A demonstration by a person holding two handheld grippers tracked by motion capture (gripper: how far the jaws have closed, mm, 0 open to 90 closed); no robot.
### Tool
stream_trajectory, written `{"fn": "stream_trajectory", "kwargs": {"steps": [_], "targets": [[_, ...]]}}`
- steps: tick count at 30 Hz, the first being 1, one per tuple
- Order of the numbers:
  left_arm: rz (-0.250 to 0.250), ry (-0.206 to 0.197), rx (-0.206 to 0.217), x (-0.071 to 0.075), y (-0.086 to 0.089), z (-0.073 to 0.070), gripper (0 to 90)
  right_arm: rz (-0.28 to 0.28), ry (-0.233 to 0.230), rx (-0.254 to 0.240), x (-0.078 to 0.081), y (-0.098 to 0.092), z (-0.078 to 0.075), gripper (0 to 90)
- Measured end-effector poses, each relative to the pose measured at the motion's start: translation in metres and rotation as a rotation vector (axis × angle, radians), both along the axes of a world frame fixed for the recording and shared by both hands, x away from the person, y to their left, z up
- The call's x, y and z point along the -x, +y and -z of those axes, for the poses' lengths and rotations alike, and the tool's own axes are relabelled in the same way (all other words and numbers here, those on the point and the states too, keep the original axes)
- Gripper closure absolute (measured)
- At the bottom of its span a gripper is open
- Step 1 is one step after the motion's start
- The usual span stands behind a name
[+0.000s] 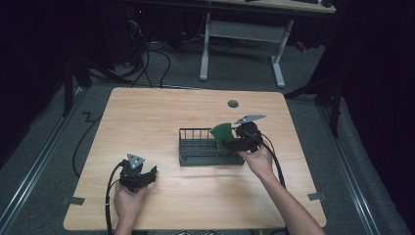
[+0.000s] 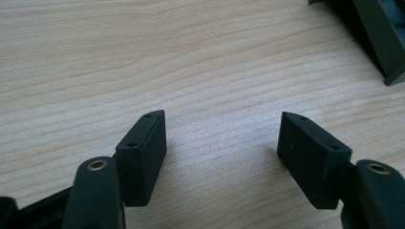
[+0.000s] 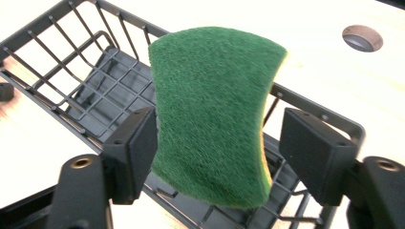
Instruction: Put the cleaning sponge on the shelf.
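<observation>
**Sponge between the right jaws, over the rack**

The sponge stands upright between the jaws of the right gripper, its green scouring face toward the camera and a thin yellow edge along its right side. The left pad sits against the sponge's left edge; the right pad stands clear of it, with a gap showing. Whether the left pad actually presses is hard to tell. The jaws are wide apart and do not clamp the sponge.

Behind and below the sponge lies the wire rack, dark, with a solid tray under its bars. In the high view the sponge rises at the rack's right end, just beside the right gripper, near the table's middle.

The left gripper hovers low over bare wood, jaws wide open and empty. A corner of the rack shows at the top right of its view. The high view places it near the table's front edge, well apart from the rack.
</observation>
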State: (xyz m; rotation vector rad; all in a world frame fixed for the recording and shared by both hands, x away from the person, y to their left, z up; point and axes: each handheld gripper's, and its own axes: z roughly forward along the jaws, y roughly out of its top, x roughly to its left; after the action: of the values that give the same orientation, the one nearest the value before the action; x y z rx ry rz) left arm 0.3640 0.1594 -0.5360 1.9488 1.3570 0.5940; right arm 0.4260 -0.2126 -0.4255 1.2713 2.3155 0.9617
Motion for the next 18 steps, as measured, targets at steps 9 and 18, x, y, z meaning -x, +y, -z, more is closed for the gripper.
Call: {"fn": "stream_trajectory", "kwargs": {"steps": [9, 18], "targets": [[0.0, 0.0, 0.0, 0.0, 0.0, 0.0, 34.4, 0.035, -0.057, -0.035, 0.01, -0.022, -0.01, 33.6], [0.0, 0.0, 0.0, 0.0, 0.0, 0.0, 34.4, 0.083, -0.106, -0.057, 0.026, -0.046, -0.026, 36.6]]}}
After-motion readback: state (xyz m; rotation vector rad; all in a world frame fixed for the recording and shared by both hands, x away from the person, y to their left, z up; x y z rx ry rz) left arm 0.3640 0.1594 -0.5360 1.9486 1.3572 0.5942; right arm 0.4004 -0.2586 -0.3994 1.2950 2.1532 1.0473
